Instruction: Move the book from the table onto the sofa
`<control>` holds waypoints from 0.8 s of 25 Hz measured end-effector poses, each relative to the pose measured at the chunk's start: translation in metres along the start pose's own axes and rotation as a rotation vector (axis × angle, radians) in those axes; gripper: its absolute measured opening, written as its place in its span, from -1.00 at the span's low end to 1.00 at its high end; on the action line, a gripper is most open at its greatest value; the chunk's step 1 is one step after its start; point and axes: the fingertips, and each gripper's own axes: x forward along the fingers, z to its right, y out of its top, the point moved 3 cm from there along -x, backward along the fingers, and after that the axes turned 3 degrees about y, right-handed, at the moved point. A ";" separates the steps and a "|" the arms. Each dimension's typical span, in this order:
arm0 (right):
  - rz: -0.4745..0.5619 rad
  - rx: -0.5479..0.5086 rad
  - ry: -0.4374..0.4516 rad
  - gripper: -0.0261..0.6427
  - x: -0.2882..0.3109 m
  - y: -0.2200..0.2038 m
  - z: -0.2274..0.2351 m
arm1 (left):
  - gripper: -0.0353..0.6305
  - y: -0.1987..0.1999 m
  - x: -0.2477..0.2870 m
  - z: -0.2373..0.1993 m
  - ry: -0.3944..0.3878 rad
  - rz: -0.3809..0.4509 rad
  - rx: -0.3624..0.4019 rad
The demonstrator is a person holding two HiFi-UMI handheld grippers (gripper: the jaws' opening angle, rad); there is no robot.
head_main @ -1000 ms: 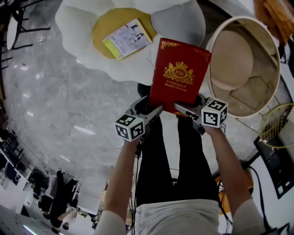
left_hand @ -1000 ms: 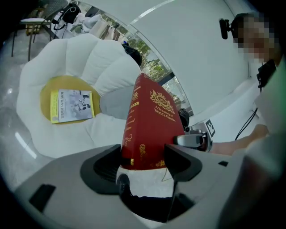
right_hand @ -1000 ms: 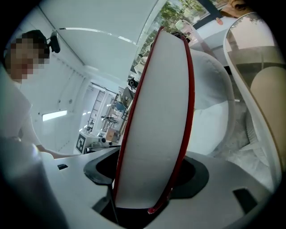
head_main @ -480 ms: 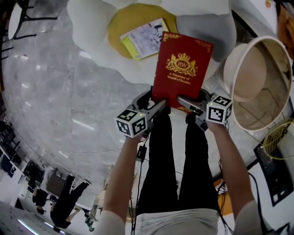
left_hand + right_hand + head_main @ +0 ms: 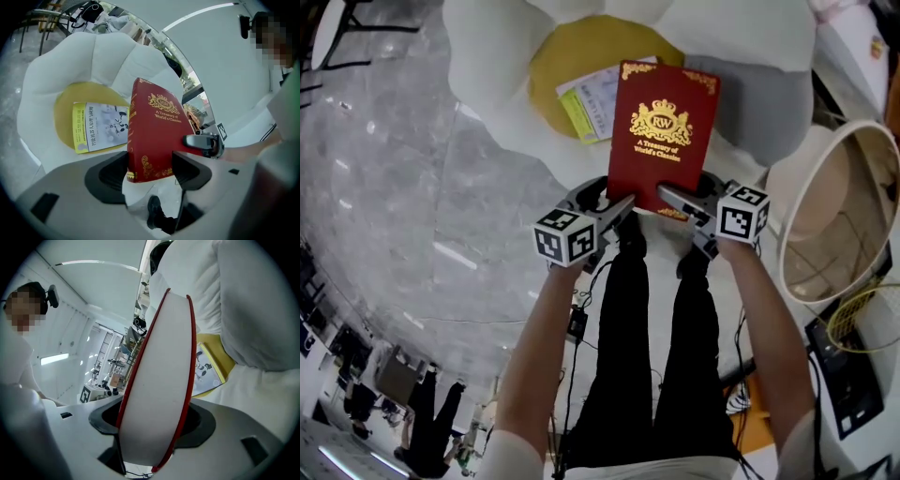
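Note:
A red hardback book [image 5: 664, 131] with a gold crest stands tilted over the white flower-shaped sofa [image 5: 487, 56]. It covers part of the sofa's yellow centre cushion [image 5: 572, 52]. My left gripper [image 5: 614, 208] is shut on the book's lower left corner, with the spine and cover [image 5: 157, 133] between its jaws. My right gripper [image 5: 680, 202] grips the lower right corner, its jaws closing on the white page edge [image 5: 157, 394]. A yellow-and-white booklet [image 5: 589, 105] lies on the cushion beside the book.
A large round beige tub [image 5: 839, 216] stands to the right of the sofa. Grey marble floor [image 5: 394, 187] spreads to the left. The person's legs in black trousers [image 5: 656, 356] are below the grippers, with cables and a wire racket shape [image 5: 867, 319] at lower right.
Both grippers have carried the red book forward and lower over the sofa. It now overlaps the yellow cushion and the booklet's edge. The tub has slid off to the right.

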 end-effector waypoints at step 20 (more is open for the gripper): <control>0.046 0.022 -0.064 -0.10 0.110 0.056 0.075 | -0.04 0.043 0.051 -0.120 0.114 0.068 -0.052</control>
